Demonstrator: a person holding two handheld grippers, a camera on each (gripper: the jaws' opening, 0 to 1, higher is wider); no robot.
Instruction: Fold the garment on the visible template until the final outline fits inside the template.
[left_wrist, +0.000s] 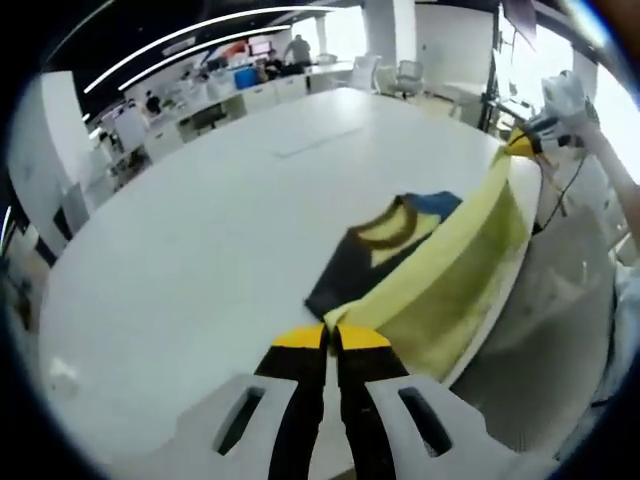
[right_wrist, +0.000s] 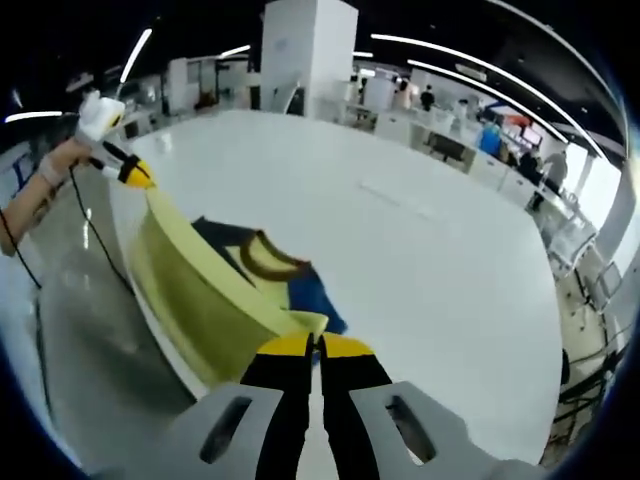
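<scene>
Two grippers, the left gripper (left_wrist: 331, 336) and right gripper (right_wrist: 318, 345), each pinch a yellow edge of the T-shirt (left_wrist: 420, 262), stretched along the white table's (left_wrist: 200, 230) near edge. It looks light and limp; edge or corner holds suit it best.

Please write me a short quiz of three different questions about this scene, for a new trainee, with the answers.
1. True or false: the left gripper is shut on the yellow and dark blue fabric garment.
2. Where does the garment lie? A) on the floor B) at the edge of the white table C) on a chair
3. Fill in: the right gripper pinches the garment's ______ coloured edge.

Key: 1 true; 2 B; 3 yellow.
</scene>
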